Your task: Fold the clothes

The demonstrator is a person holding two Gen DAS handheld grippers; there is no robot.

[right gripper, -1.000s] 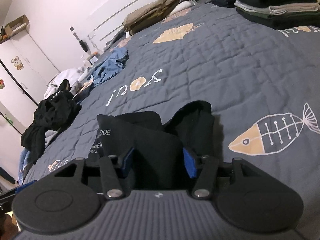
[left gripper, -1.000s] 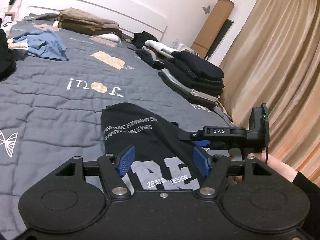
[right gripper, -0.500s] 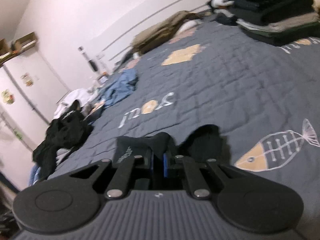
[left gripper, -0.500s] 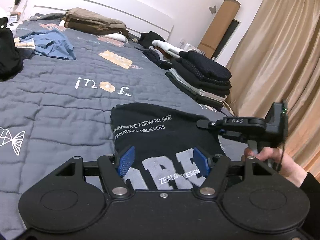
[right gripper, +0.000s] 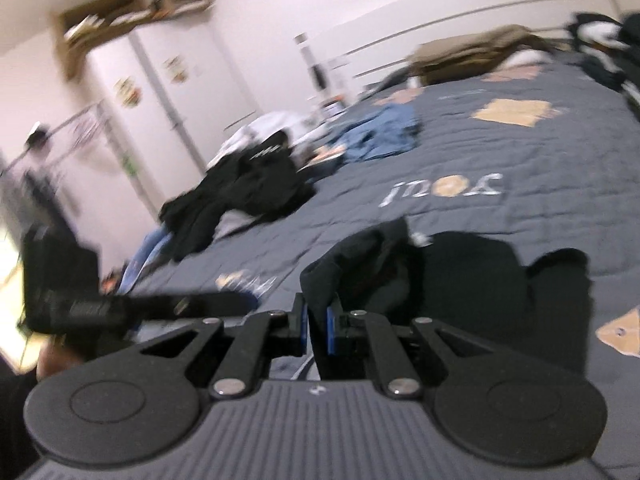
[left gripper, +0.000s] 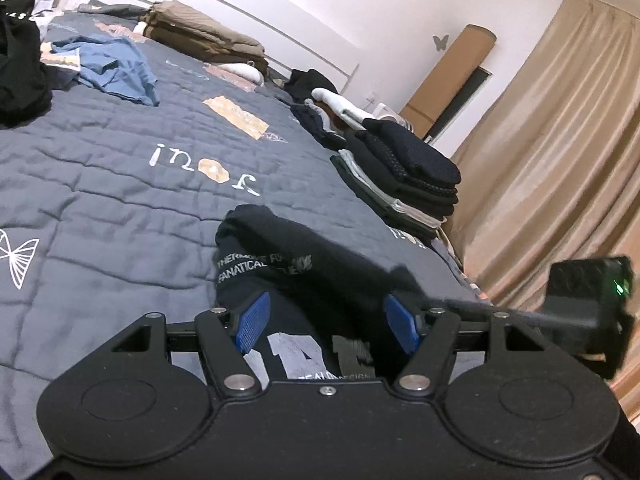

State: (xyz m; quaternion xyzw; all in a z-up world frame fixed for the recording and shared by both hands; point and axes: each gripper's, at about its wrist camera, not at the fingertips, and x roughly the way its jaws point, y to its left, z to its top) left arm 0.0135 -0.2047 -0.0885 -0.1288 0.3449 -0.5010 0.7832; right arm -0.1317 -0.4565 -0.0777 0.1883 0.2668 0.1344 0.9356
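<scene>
The black shirt [left gripper: 304, 276] lies low in the frame's centre on the grey quilt [left gripper: 100, 200]. The left gripper [left gripper: 326, 320] stands spread over its print, pads clear. The right gripper [right gripper: 316, 326] pinches a raised fold of it. A folded stack [left gripper: 404, 176] sits at right, a blue garment [left gripper: 112, 68] upper left, curtains [left gripper: 560, 152] beyond
</scene>
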